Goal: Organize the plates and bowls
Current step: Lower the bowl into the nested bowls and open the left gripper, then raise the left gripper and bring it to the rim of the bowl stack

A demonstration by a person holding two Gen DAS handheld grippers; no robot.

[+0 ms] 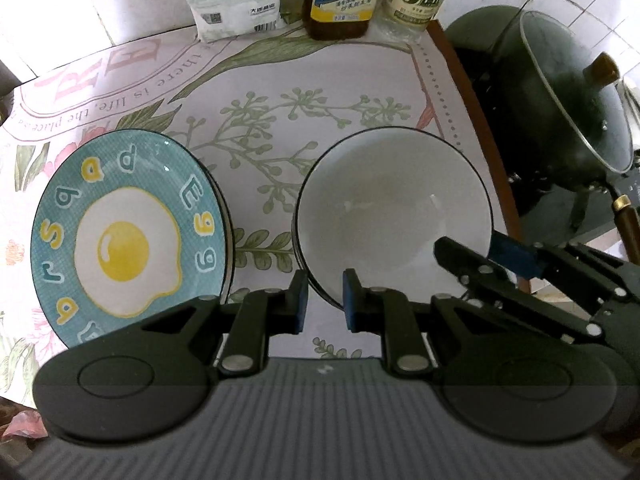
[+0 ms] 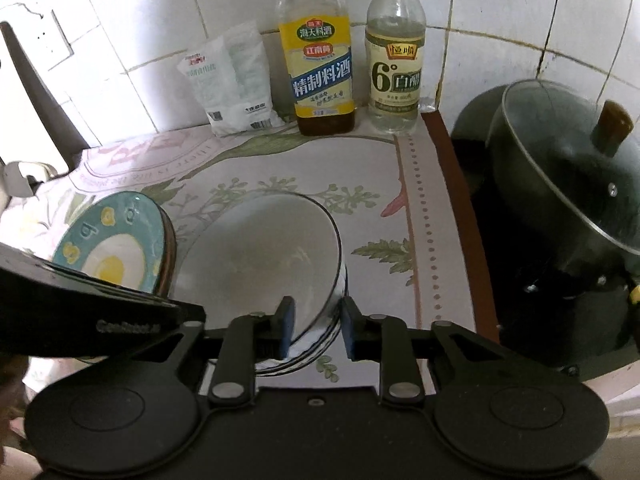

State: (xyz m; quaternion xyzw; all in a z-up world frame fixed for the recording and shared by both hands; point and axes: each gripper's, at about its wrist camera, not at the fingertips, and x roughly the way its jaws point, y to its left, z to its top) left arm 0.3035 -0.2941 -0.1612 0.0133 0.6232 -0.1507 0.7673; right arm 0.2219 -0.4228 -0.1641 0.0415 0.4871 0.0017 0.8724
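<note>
**Both claws on the white bowl's rim**

The white bowl (image 1: 392,208) sits on the flowered tablecloth (image 1: 280,92). The egg-print plate (image 1: 128,232) lies just beside it on the left, and a lidded black pot (image 1: 560,120) stands past the table's right edge.

The left gripper (image 1: 325,304) has its jaws drawn nearly together on the bowl's near-left rim, one pad outside the wall and one inside.

The right gripper (image 2: 316,328) straddles the bowl's near-right rim with a narrow opening, its left finger inside the bowl and its right finger against the outer wall. Whether its pads press on the wall cannot be told.
</note>
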